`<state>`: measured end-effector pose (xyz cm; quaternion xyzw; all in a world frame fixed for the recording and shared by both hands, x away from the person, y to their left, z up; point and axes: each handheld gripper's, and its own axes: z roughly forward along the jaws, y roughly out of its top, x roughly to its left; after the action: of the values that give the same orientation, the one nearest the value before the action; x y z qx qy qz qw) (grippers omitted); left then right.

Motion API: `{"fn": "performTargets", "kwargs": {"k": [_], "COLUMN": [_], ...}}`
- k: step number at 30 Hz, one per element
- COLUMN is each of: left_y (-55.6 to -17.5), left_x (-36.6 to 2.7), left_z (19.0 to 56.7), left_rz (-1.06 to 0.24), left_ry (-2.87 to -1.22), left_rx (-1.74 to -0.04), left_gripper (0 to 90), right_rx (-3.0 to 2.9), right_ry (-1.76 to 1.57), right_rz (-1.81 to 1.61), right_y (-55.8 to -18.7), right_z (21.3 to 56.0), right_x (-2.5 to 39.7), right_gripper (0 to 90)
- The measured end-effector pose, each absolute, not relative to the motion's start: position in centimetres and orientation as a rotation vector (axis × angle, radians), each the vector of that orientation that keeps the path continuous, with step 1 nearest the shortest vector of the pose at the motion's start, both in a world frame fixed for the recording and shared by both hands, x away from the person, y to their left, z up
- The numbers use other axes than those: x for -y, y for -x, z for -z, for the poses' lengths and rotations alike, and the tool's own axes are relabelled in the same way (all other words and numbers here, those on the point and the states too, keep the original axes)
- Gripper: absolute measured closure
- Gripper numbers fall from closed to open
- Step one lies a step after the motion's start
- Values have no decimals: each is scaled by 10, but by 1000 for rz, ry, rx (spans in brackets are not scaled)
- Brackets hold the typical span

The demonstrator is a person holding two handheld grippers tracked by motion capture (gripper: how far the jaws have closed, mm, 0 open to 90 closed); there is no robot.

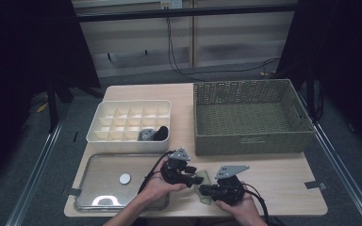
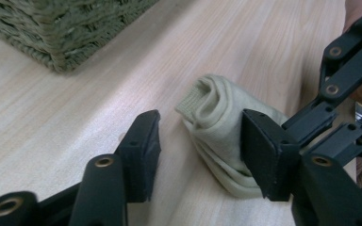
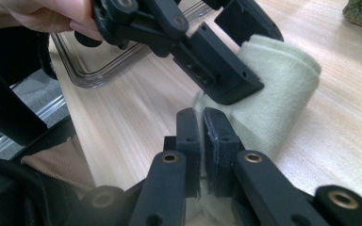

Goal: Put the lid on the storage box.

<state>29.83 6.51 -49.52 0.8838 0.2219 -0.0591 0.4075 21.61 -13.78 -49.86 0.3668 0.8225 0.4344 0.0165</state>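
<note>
High view puts both tongs low in the frame, a little right of centre, over the near strip of the tabletop (image 1: 273, 174). The left tongs (image 1: 199, 179) sit just left of the right tongs (image 1: 203, 190), and between them lies a pale green rolled sock (image 1: 206, 181), close to the tabletop's front edge.

Left gripper view shows the left tongs (image 2: 200, 141) spread wide, one pad on bare wood at the lower left, the other against the sock (image 2: 217, 127) at the right; the roll's ribbed end points toward the upper middle of that frame.

Right gripper view shows the right tongs (image 3: 201, 139) squeezed nearly together on a fold of the sock (image 3: 273, 94) at lower centre, with the left tongs (image 3: 238, 52) pressing on the roll from the upper part of the frame.

A woven basket (image 1: 252, 141) fills the upper right of the tabletop, its front wall well apart from the sock, with open wood between and to the right. A white divider box (image 1: 101, 127) sits at upper left, with dark items in one near cell, and a clear lid (image 1: 99, 188) lies at lower left, its right edge near the left hand (image 1: 158, 188).
</note>
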Motion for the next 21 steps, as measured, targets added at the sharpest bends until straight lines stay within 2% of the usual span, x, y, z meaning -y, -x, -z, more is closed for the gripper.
{"fn": "performTargets", "kwargs": {"k": [8, 11, 15, 21], "left_y": [-293, -292, -291, -290], "left_x": [-64, -65, -65, -66], "left_z": [497, 497, 498, 498], "left_rz": [165, 165, 177, 171], "left_ry": [-2242, -2242, -2234, -2245], "left_rx": [-543, -544, -544, -542], "left_gripper": [511, 509, 508, 492], "right_rx": [-2556, -2538, -2481, -2499], "right_ry": [-1209, -1242, -1285, -1333], "right_rz": [-1343, -1363, -1389, -1324], "right_y": [-213, -210, -208, -213], "right_z": [491, 489, 485, 495], "right_x": [154, 161, 173, 173], "right_gripper": [764, 699, 731, 723]}}
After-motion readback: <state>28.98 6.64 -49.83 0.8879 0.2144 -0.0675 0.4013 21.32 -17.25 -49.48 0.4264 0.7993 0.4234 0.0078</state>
